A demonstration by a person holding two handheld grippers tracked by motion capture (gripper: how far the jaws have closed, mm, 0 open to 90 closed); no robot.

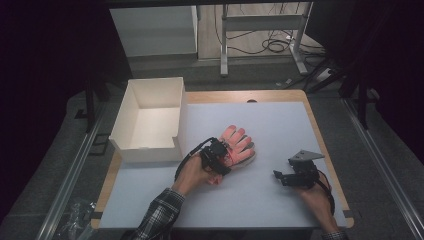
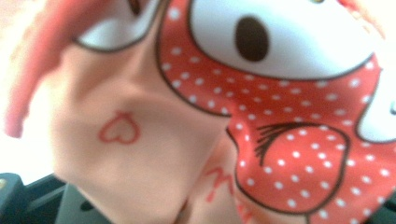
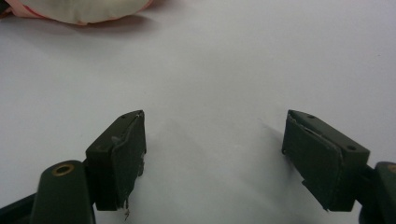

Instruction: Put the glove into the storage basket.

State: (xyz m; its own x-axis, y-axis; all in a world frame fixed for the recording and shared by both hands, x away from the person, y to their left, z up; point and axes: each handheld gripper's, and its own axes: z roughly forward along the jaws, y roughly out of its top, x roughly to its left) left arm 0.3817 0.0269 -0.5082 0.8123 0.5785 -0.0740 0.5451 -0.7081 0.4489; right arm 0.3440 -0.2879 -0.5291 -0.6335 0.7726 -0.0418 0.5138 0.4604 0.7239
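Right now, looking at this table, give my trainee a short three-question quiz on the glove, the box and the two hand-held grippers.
1. True or false: the right hand-held gripper has its jaws apart with nothing between them.
2. What is the left hand-held gripper closed on: A) the white box, B) the pink glove, C) a cable?
3. On which side of the glove does the white box sit in the high view?

Key:
1. True; its jaws stand wide over the bare white mat.
2. B; the left gripper view shows the glove's printed fabric bunched close up.
3. To the left, open top up, apart from the glove.
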